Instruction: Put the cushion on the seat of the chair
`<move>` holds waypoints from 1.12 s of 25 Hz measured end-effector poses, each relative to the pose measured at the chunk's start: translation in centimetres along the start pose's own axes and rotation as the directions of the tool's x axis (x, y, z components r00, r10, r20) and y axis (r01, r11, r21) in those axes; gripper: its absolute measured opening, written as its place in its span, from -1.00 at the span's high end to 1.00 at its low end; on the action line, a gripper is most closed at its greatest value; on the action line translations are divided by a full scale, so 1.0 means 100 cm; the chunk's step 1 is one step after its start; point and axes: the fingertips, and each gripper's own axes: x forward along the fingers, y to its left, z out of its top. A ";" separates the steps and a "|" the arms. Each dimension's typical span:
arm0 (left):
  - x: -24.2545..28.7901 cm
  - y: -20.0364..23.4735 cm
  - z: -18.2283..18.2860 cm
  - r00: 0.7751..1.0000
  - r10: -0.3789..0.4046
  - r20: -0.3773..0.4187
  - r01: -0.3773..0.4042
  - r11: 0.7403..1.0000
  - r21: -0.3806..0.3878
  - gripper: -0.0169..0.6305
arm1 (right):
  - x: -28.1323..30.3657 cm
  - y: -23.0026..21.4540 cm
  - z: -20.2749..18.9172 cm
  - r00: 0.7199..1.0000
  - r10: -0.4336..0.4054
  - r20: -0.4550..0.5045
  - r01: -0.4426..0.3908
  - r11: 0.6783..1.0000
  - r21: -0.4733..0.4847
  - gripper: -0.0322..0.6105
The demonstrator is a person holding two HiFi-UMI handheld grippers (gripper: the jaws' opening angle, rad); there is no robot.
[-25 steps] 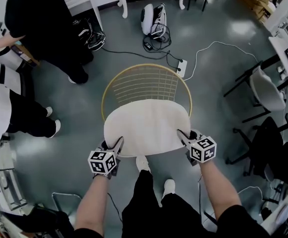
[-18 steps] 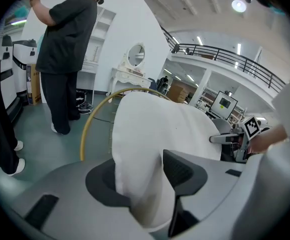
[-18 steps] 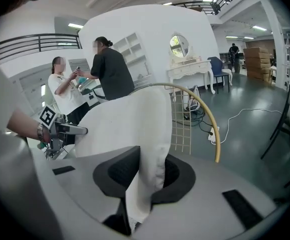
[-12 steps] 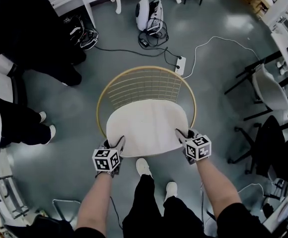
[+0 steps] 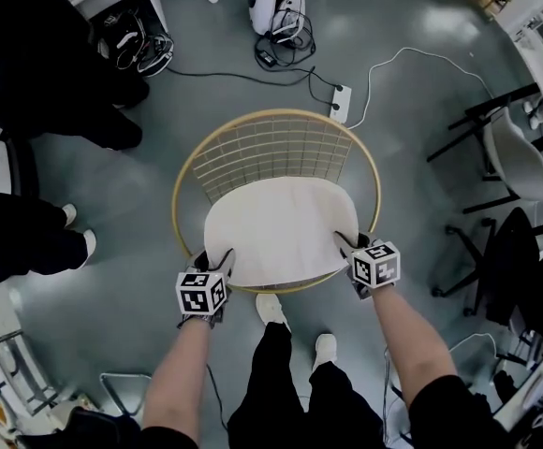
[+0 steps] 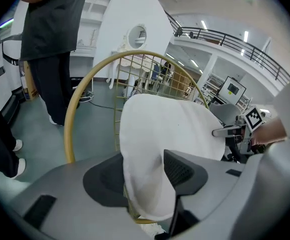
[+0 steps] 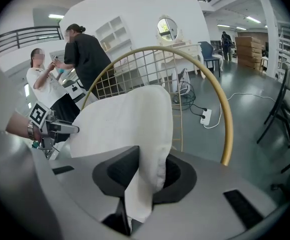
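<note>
We are gripping the cushion's (image 5: 279,227) near edge, left gripper (image 5: 217,262) spread wide at seven o'clock, right gripper (image 5: 348,247) pinching narrowly at four o'clock, jaws just loosening.

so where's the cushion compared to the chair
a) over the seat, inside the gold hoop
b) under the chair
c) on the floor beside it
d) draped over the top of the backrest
a: in the head view the white cushion lies over the seat area of the chair, in front of its wire back and within its gold hoop. Whether it already rests on the seat can't be told.
</note>
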 end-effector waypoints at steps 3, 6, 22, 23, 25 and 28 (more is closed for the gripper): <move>0.008 0.008 -0.008 1.000 0.014 -0.022 -0.014 1.000 -0.018 0.26 | 0.012 0.001 -0.003 0.999 -0.002 -0.037 0.002 1.000 -0.007 0.61; 0.016 0.013 -0.016 0.999 0.027 -0.032 -0.028 0.999 -0.026 0.21 | 0.029 -0.003 -0.011 0.997 -0.006 -0.077 0.005 1.000 -0.008 0.60; 0.024 0.018 -0.031 0.998 0.048 -0.050 -0.048 0.999 0.004 0.16 | 0.064 -0.029 -0.048 0.979 -0.083 -0.188 0.084 0.996 -0.002 0.53; 0.024 0.017 -0.031 0.998 0.047 -0.047 -0.047 0.999 0.004 0.16 | 0.065 -0.030 -0.049 0.979 -0.083 -0.185 0.086 0.996 0.008 0.50; 0.023 0.015 -0.032 0.998 0.046 -0.044 -0.045 0.999 0.004 0.16 | 0.066 -0.030 -0.049 0.981 -0.083 -0.178 0.087 0.996 0.016 0.46; 0.024 0.011 -0.033 0.998 0.039 -0.042 -0.038 0.999 0.006 0.16 | 0.066 -0.030 -0.047 0.980 -0.096 -0.172 0.101 0.995 0.019 0.37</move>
